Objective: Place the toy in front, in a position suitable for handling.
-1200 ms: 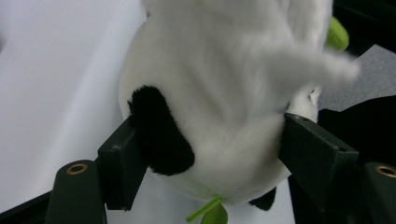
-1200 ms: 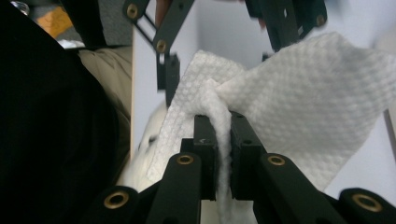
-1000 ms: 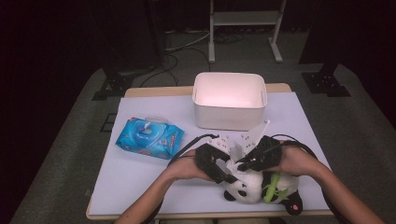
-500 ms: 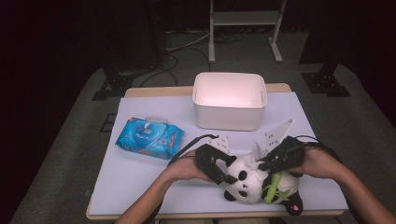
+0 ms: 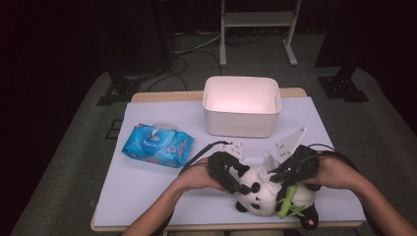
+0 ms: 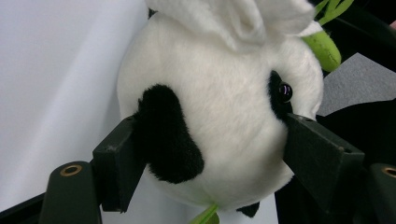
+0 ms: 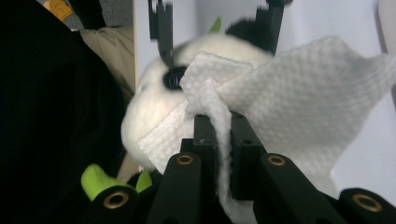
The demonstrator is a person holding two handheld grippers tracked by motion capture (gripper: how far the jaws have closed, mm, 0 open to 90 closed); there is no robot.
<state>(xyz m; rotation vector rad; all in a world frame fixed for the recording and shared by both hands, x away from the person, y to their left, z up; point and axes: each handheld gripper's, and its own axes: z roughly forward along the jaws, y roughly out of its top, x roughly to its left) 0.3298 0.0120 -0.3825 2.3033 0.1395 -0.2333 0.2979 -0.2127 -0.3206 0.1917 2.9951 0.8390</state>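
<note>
The left gripper (image 5: 237,181) grasps the panda (image 5: 268,194) by its head: in the left gripper view the two black jaws press into the plush on either side, one on a black ear patch (image 6: 166,133), the other just below the shiny eye (image 6: 284,91). In the high view this gripper sits at about 9 o'clock of the panda's head, with the left hand (image 5: 199,176) behind it, resting low on the table (image 5: 147,191).

The right gripper (image 5: 281,176) is clenched on a white wipe (image 7: 299,88). In the right gripper view its jaws stand close together with a twisted fold of the wipe pinched between them, and the loose sheet spreads out toward 2 o'clock, lying against the panda's white face (image 7: 149,112) next to its eye. In the high view this gripper comes in from about 2 o'clock of the panda, held by the right hand (image 5: 334,172).

The panda lies near the table's front edge, at about 5 o'clock of the table's middle, with a green leaf (image 5: 286,204) at its lower side.

Farther out, a white bin (image 5: 242,124) stands at 12 o'clock of the grippers, well apart from them. A blue wipe pack (image 5: 157,145) lies at about 10 o'clock, near the left edge of the table.
</note>
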